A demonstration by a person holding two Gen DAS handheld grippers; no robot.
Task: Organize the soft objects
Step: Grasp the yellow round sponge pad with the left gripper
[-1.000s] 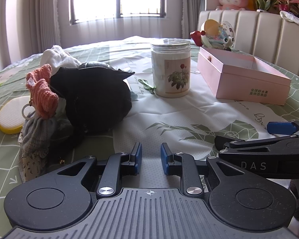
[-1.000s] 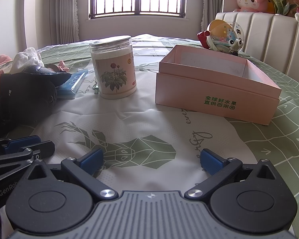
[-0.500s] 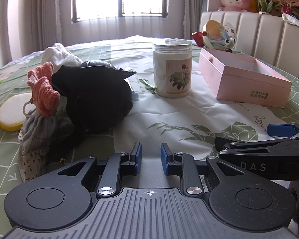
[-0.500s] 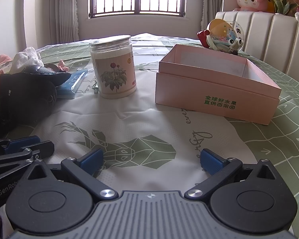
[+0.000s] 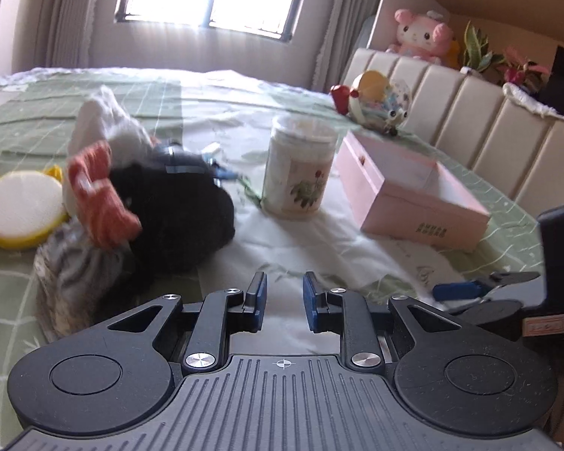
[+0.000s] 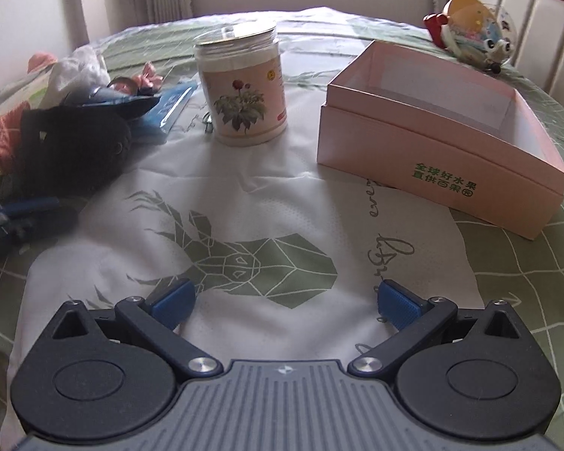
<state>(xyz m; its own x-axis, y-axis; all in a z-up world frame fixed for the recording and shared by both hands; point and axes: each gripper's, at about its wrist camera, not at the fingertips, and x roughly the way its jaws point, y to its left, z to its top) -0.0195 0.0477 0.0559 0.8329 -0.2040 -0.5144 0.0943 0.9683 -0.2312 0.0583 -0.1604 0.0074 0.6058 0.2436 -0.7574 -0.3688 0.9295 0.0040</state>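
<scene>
A pile of soft things lies at the table's left: a black plush toy (image 5: pixel 176 210) (image 6: pixel 75 150), an orange knitted bow (image 5: pixel 99 195), a grey drawstring pouch (image 5: pixel 75 270) and a white cloth (image 5: pixel 101 124). An open pink box (image 5: pixel 413 195) (image 6: pixel 432 143) stands at the right. My left gripper (image 5: pixel 284 300) is empty, its jaws a narrow gap apart, just in front of the pile. My right gripper (image 6: pixel 285 300) is wide open and empty above the deer print.
A lidded jar with a flower label (image 5: pixel 300 173) (image 6: pixel 244 90) stands between pile and box. A yellow round pad (image 5: pixel 18 210) lies far left. A fish-shaped toy (image 5: pixel 376 105) sits behind the box. A blue packet (image 6: pixel 169 109) lies by the plush.
Both grippers have risen and tilted downward, so the table is seen from higher up. The left gripper has moved closer to the pile. Jaw openings are unchanged.
</scene>
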